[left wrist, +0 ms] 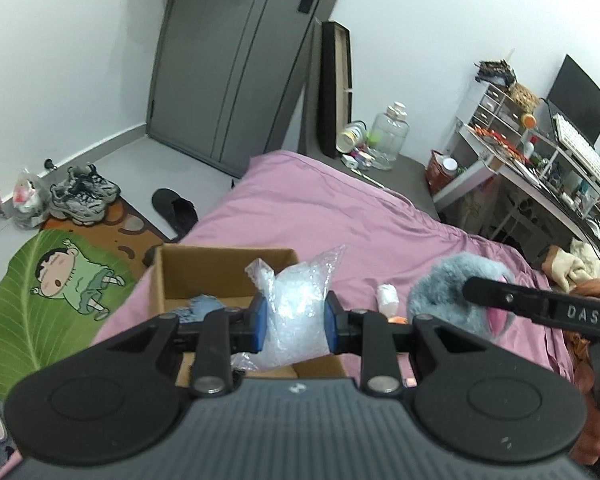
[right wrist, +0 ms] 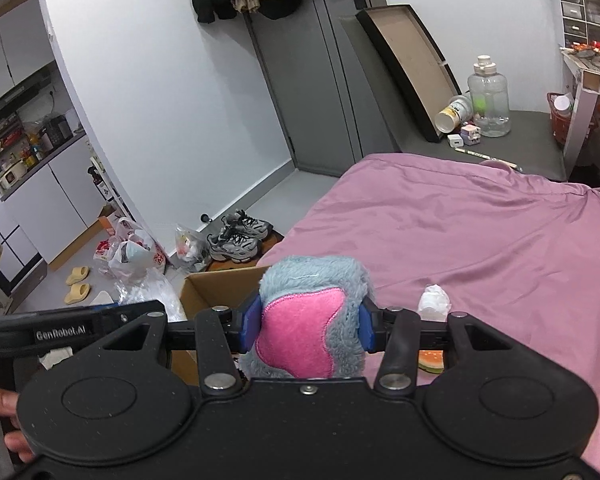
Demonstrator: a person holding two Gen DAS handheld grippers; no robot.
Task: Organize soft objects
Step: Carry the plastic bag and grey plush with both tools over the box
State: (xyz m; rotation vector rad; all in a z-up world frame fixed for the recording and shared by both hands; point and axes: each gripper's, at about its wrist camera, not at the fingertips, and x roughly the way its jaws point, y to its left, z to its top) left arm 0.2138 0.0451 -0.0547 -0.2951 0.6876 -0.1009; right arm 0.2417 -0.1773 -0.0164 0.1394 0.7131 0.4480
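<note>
Bubble wrap (left wrist: 296, 312), plush (right wrist: 312, 320) — seemingly gripped.

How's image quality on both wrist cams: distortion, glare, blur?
Left wrist view: strong fisheye bending of the door, dark vignette corners, even indoor light; the bubble wrap bag in the left gripper looks washed-out white, little detail. Right wrist view: same barrel distortion, the wall edge curves; the plush toy in the right gripper is sharp, no motion blur, soft shadows only.

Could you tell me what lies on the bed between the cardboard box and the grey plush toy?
In the left wrist view, a small white wad lies on the pink sheet between the cardboard box and the grey plush toy.
</note>
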